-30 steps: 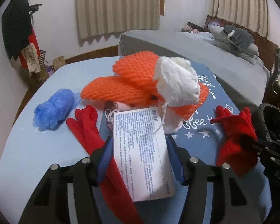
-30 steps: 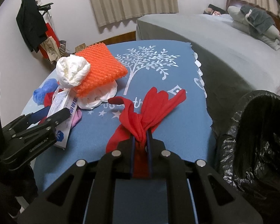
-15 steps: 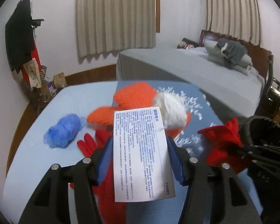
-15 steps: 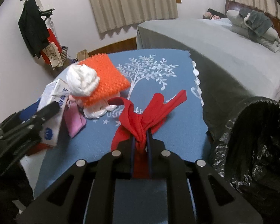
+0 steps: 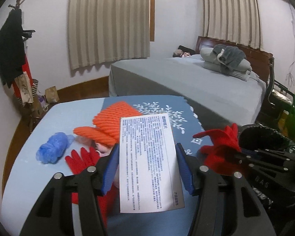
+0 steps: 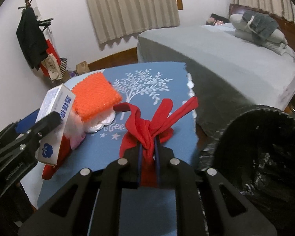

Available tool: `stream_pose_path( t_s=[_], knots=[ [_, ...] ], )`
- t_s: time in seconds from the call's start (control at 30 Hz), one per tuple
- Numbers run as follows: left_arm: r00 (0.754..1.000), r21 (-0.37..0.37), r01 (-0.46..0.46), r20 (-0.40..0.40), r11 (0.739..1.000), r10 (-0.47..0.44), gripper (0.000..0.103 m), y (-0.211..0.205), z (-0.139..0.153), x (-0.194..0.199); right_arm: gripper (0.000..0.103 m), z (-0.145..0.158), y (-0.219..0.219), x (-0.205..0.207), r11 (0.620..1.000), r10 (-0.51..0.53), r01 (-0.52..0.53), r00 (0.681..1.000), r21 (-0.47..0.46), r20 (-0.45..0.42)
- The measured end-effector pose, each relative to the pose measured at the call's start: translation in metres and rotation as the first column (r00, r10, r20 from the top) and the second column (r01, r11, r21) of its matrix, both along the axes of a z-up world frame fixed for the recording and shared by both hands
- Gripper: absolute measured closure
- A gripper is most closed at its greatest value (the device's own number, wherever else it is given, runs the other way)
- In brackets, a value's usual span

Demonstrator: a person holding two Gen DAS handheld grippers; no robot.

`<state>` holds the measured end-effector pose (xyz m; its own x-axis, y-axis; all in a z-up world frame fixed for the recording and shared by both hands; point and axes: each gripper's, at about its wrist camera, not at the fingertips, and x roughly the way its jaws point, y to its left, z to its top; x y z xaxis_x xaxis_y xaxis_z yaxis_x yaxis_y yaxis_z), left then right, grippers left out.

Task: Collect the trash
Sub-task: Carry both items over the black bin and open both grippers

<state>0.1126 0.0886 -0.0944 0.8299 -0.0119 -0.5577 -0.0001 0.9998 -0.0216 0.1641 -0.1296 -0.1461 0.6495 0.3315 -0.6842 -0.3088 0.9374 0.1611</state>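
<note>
The left gripper [image 5: 146, 167] clenches a flat white cardboard box printed with small text [image 5: 149, 161] between its blue-padded fingers [image 5: 110, 169], lifted above the desk covered with a blue cloth [image 6: 108, 147]; the right gripper [image 6: 148, 149] is closed tightly on a red fabric glove [image 6: 147, 125], whose loose ends hang forward over the cloth. The bin lined with a black plastic bag [image 6: 265, 157] stands just beside the right edge of the desk, near the right gripper.

The step in hand is, I judge, to carry both pieces to the bin; to do it well, the right gripper should go first, since it is nearer, and release only when the whole glove hangs over the opening (its long ends may catch on the rim). The box is stiff and should fall cleanly, but the two grippers must not meet above the mouth.

Inside the bin I see only the wrinkled black liner; the bottom is too dark to tell. On the desk remain an orange foam net sleeve [image 5: 116, 122], a crumpled blue plastic piece [image 5: 53, 149], a second red glove [image 5: 80, 158] and a white crumpled wad [image 6: 100, 123] lying under the orange net.
</note>
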Motion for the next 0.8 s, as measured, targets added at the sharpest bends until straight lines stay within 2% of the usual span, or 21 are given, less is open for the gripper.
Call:
stream_pose_path(
  t_s=[0.47, 0.8],
  knots=[
    [0.991, -0.012, 0.127, 0.045, 0.992, -0.127, 0.047, -0.058, 0.018, 0.011, 0.092, 0.039, -0.063, -0.02, 0.995, -0.102, 0.101, 0.99, 0.022, 0.097],
    [0.958, -0.019, 0.282, 0.051, 0.959, -0.281, 0.047, -0.129, 0.025, 0.021, 0.092, 0.043, -0.144, -0.041, 0.964, -0.265, 0.267, 0.957, -0.003, 0.117]
  ],
)
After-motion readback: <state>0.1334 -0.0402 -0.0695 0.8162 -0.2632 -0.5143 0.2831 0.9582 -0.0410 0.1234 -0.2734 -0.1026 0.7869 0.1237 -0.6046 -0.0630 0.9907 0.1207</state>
